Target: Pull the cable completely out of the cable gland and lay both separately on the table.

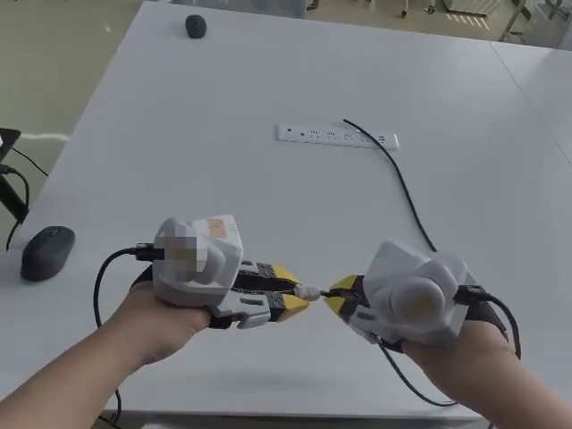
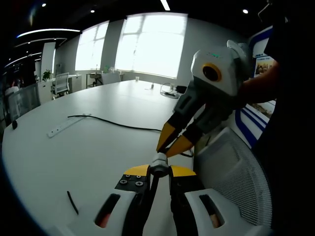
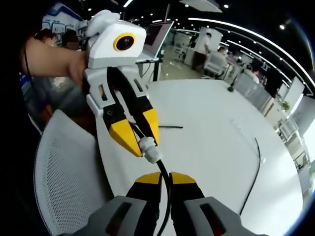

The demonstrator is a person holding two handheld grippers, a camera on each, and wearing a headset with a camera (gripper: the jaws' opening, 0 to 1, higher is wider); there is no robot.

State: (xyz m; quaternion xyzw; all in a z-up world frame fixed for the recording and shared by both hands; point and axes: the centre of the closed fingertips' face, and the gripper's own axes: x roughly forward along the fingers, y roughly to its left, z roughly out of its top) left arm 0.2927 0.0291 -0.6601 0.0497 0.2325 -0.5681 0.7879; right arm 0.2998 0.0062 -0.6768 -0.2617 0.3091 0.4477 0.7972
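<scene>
The yellow fingertips [image 2: 137,170] of the left gripper [image 2: 158,171] are squeezed tight on a small white plastic cable gland [image 2: 158,161]. A thin black cable [image 3: 161,168] comes out of the gland. It runs straight in between the yellow tips of the right gripper [image 3: 165,178]. Those tips are pinched close together on the cable, right next to the gland. The two grippers point at each other, and their tips almost touch.

The gland and the cable are joined together. They are held up in the air, above the near edge of the big white table [image 1: 268,197]. They are not lying on it.

The person's left hand [image 1: 161,322] holds the left gripper, and the right hand [image 1: 465,357] holds the right gripper.

Farther back on the table lies a long white power strip [image 1: 338,136]. Its black cord [image 1: 402,183] runs toward the person. A black computer mouse [image 1: 46,251] sits near the left edge. A small dark round thing [image 1: 196,26] sits far away at the back. A white mesh chair [image 2: 231,167] is beside the table.
</scene>
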